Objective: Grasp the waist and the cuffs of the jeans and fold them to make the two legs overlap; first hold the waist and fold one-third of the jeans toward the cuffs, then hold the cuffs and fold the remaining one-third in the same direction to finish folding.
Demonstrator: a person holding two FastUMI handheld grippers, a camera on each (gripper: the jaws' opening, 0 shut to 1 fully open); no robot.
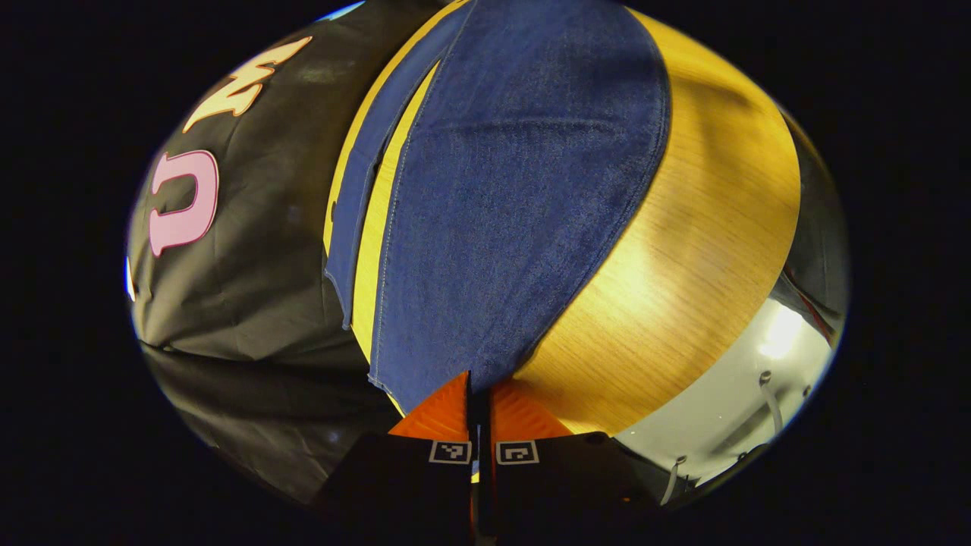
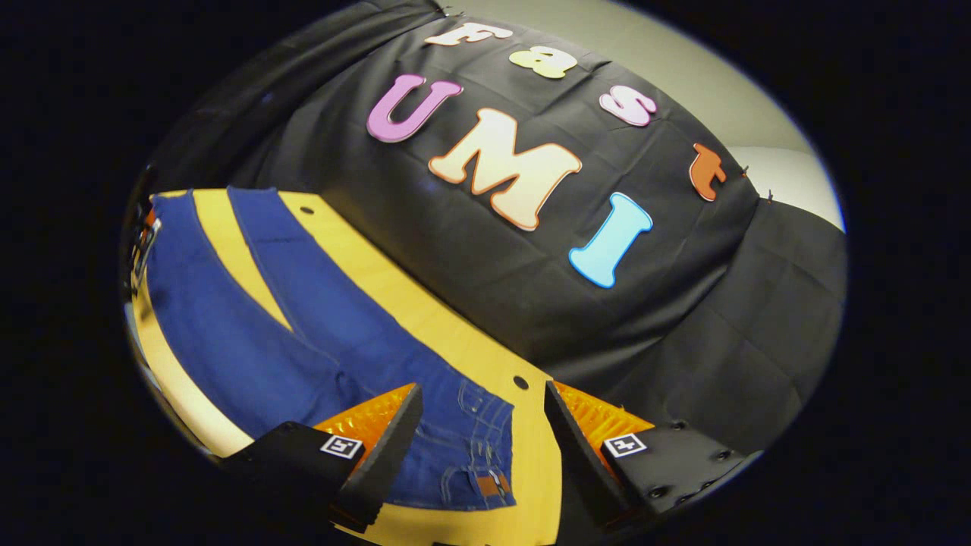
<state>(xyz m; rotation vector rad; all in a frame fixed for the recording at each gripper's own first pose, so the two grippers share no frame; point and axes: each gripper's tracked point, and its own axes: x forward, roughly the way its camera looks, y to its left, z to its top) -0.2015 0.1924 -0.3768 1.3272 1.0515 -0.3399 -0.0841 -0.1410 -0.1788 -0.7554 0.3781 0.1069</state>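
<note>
Flat on the wooden tabletop (image 2: pixel 425 318) the jeans (image 2: pixel 303 334) are spread, front side up, with the two legs lying apart in a narrow V so that a strip of bare wood is seen between them. In the right gripper view the waist (image 2: pixel 485 447) is found at the near end of the tabletop, close to its edge, and the legs run away toward the far left end. The right gripper (image 2: pixel 482 425) is held wide above the waist, one finger over the denim near the hip and the other over bare wood just beside the waistband; no cloth is touched by either.

In the left gripper view the left gripper (image 1: pixel 479 394) is seen drawn narrow at the hem of one leg (image 1: pixel 516 197), with only a thin slit between its fingers. Whether the cuff (image 1: pixel 463 371) is actually pinched cannot be told. The other leg (image 1: pixel 364 182) is seen as a narrow band nearer the tabletop's edge by the booth wall (image 1: pixel 250 265).
</note>
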